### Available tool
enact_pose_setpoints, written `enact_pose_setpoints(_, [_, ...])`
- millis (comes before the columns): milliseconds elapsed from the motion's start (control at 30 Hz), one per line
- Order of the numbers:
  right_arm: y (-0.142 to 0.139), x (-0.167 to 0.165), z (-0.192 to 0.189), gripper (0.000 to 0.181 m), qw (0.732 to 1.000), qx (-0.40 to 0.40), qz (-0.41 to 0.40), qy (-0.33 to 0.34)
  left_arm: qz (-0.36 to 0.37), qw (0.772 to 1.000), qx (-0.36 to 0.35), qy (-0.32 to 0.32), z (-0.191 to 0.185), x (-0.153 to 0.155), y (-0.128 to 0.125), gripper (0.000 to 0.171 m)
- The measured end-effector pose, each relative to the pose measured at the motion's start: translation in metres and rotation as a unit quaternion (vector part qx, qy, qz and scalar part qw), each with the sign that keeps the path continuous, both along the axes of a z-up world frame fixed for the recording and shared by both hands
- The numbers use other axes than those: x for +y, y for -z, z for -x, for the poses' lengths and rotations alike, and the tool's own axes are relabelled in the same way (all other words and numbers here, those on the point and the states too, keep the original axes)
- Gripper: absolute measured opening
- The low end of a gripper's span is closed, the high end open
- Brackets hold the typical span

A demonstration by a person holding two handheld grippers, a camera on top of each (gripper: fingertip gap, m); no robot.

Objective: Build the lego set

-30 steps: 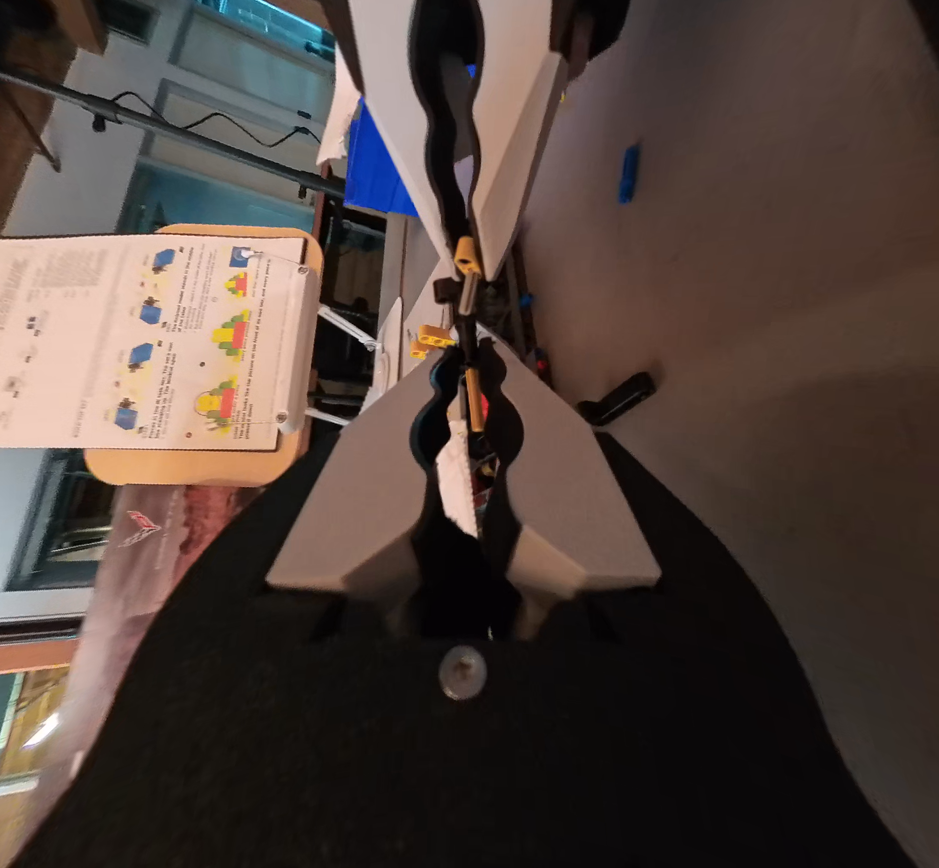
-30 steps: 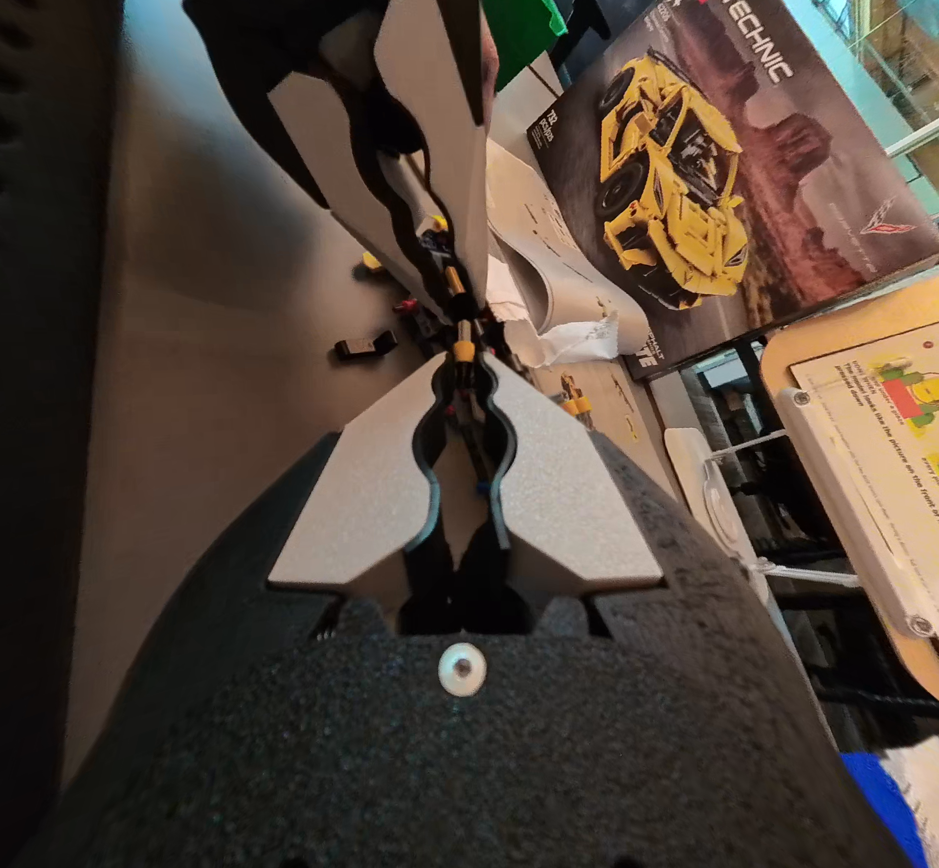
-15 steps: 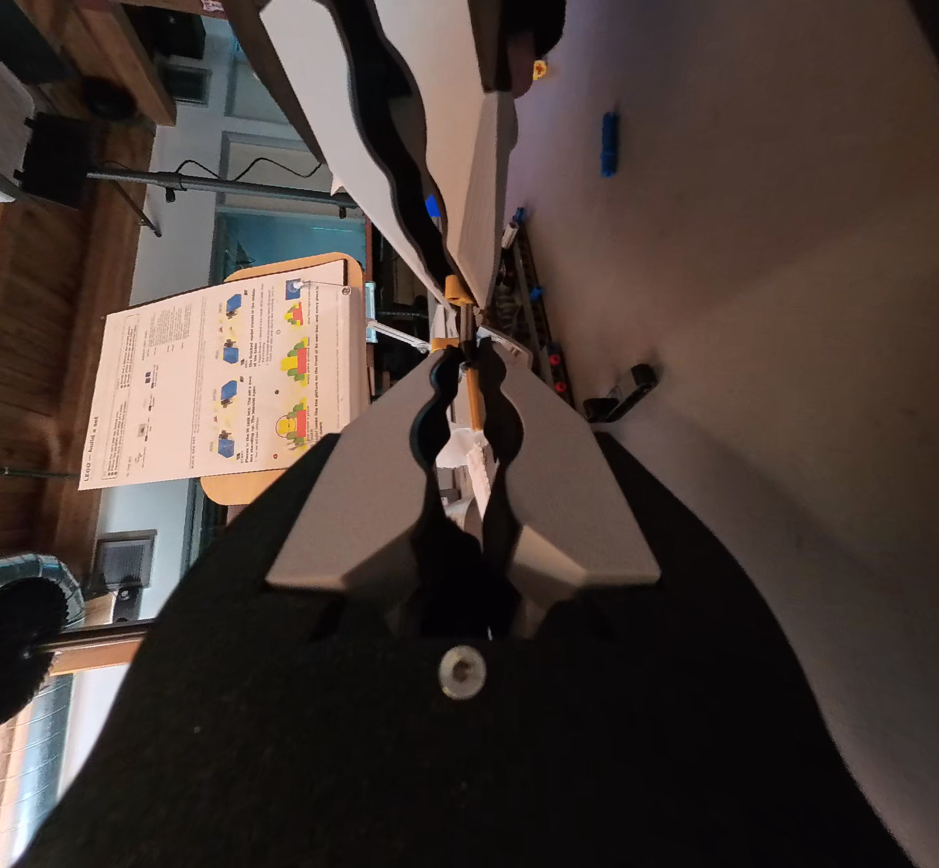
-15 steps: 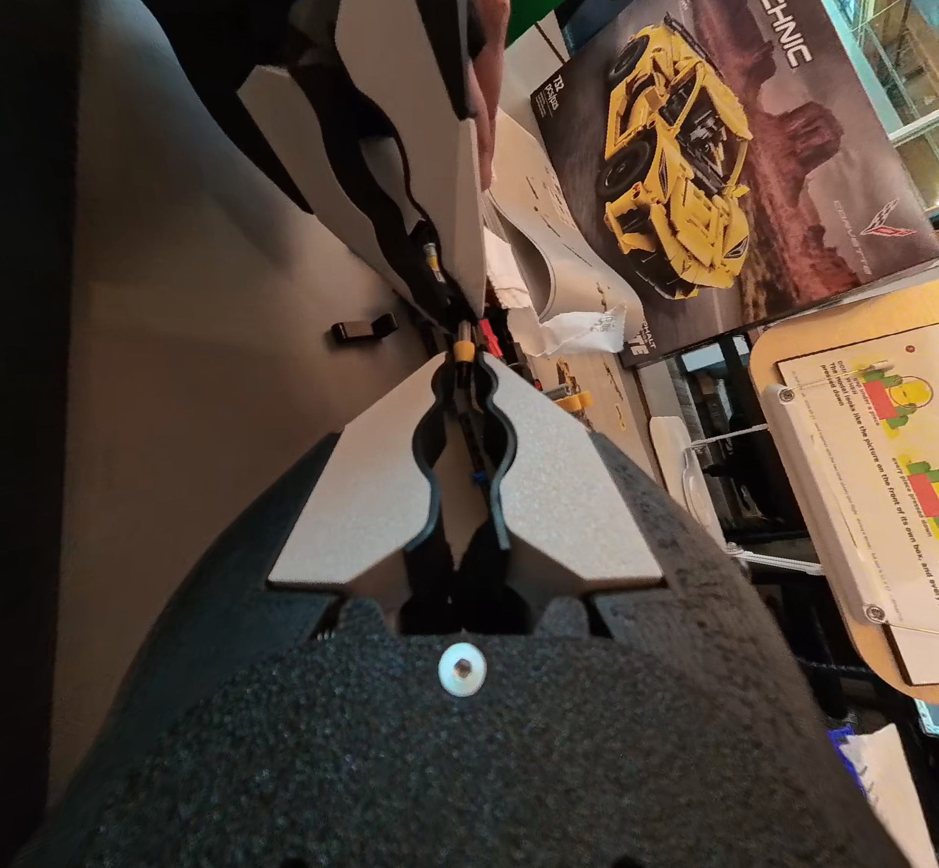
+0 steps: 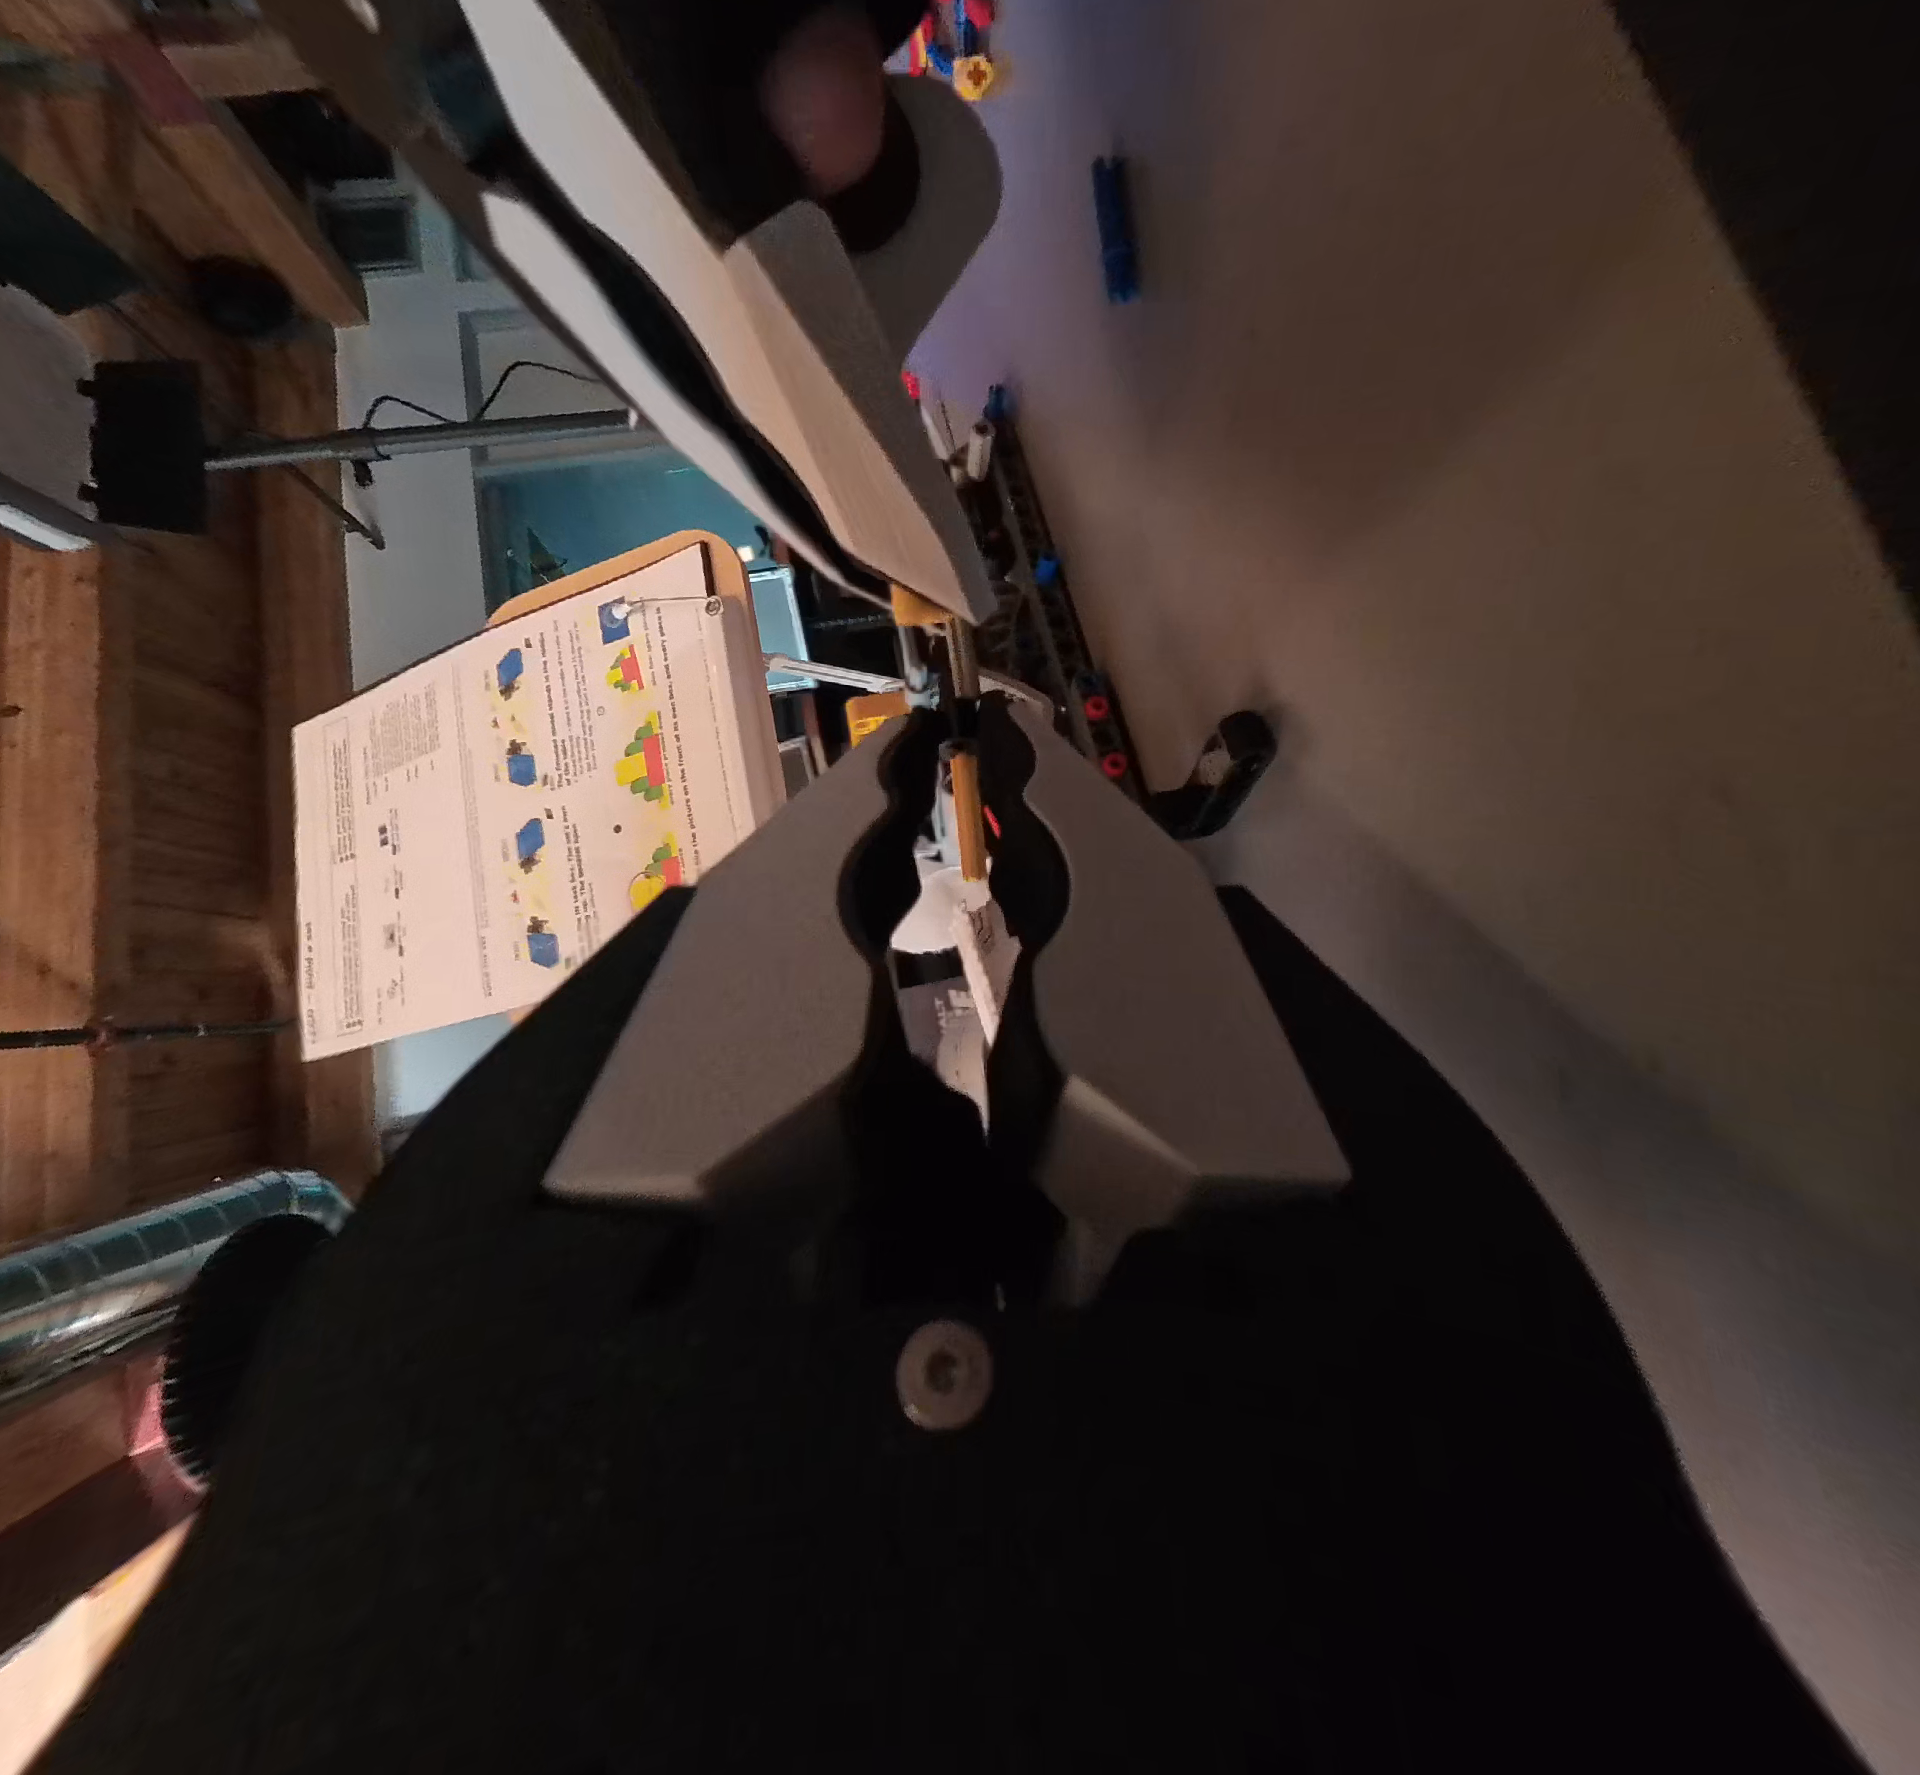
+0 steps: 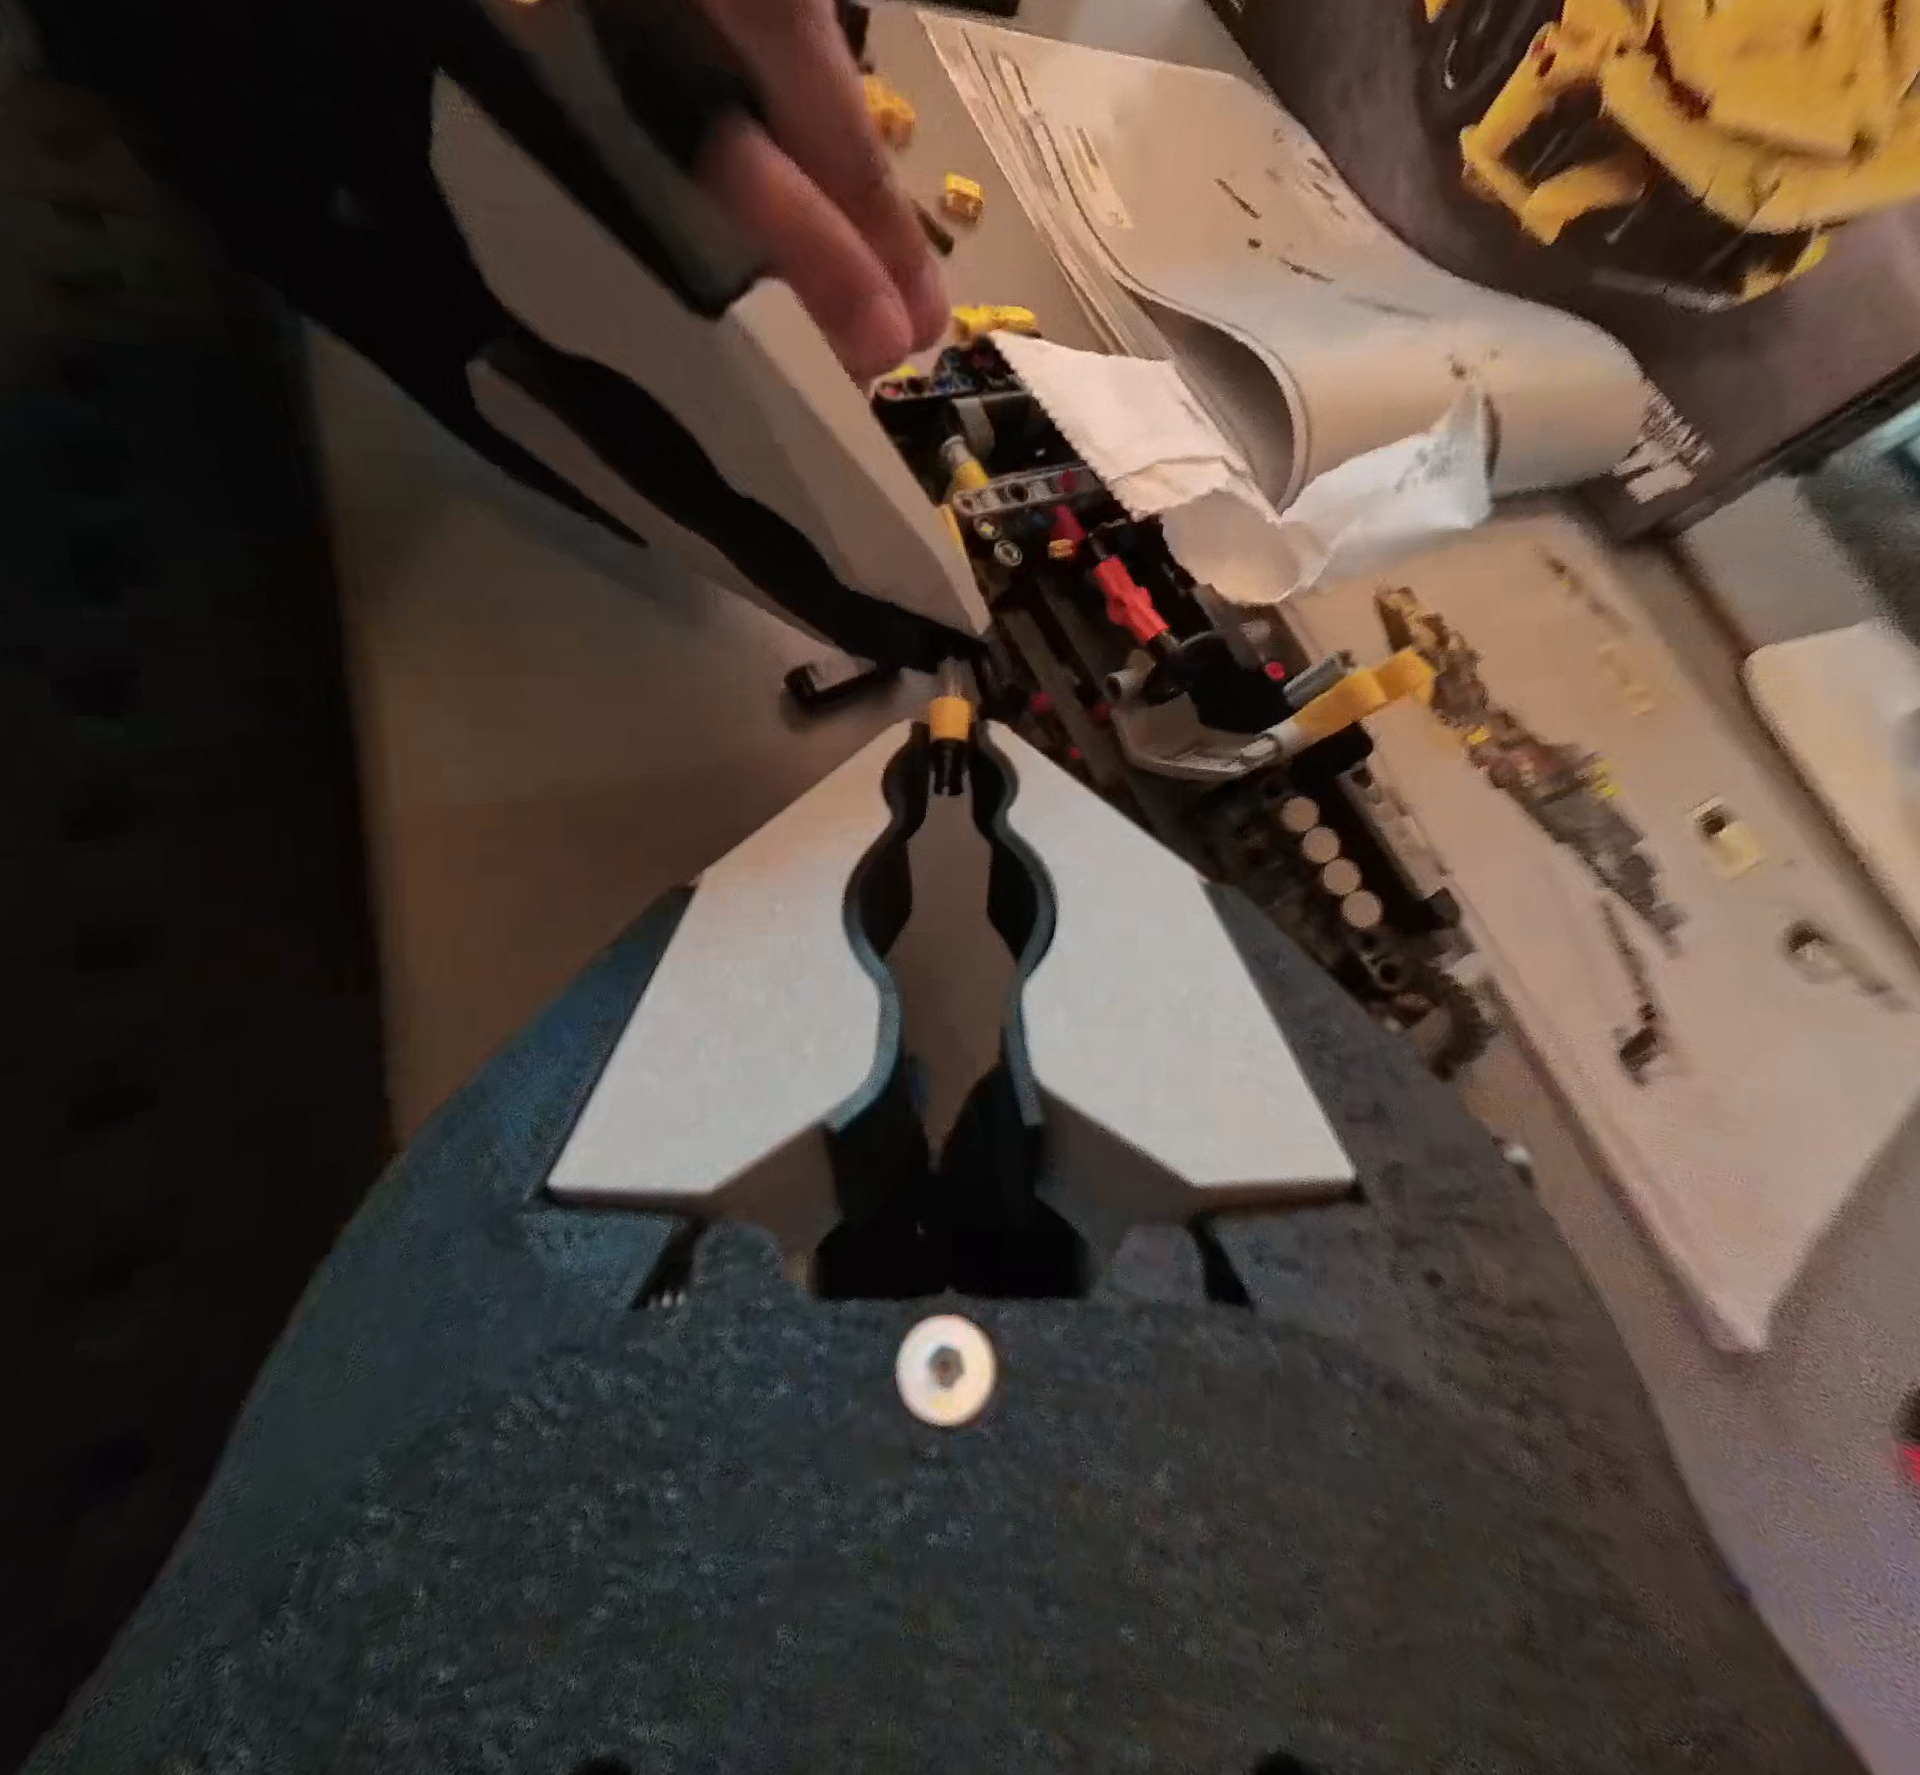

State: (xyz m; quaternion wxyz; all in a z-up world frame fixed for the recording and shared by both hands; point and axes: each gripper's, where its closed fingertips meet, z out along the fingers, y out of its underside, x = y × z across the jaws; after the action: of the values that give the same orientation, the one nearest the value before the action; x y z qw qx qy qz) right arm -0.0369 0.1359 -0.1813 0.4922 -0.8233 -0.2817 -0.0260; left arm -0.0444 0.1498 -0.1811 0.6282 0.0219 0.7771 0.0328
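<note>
Both grippers have swung down toward the car frame (image 6: 1091, 603) mid-tabletop, left gripper (image 5: 961, 738) and right gripper (image 6: 948, 738) each clamped narrow on the yellow-tipped rod (image 6: 948, 719), likely ready for fitting.

Lab-like workroom: instruction sheet (image 5: 520, 821) on stand, tripod pole (image 5: 416, 442), wood panelling.

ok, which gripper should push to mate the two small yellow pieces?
Right, probably. The right gripper pinches the short yellow bush at its very tips, lined up with the left gripper. The left holds the yellow rod deeper between its fingers, so it suits bracing.
</note>
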Motion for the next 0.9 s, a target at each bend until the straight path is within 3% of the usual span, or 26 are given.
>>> enact_pose_setpoints(200, [0.006,-0.008,0.006,0.007,0.986,0.151,0.068,-0.006,0.058,0.997,0.051,0.004,0.009,-0.003,0.010,0.004])
enact_pose_setpoints(300, [0.024,-0.025,0.019,0.007,0.957,0.234,0.165,-0.044,0.062,0.996,0.060,-0.019,0.009,0.010,0.009,0.004])
enact_pose_setpoints(367, [0.036,-0.032,0.021,0.007,0.954,0.216,0.203,-0.050,0.079,0.994,0.067,-0.028,0.009,0.015,0.009,0.004])
enact_pose_setpoints(500, [0.039,-0.034,0.024,0.007,0.965,0.166,0.191,-0.061,0.087,0.993,0.074,-0.028,0.010,0.015,0.010,0.004])
enact_pose_setpoints(900, [0.033,-0.037,0.018,0.014,0.976,0.134,0.158,-0.065,0.091,0.992,0.084,-0.022,0.009,0.011,0.013,0.004])
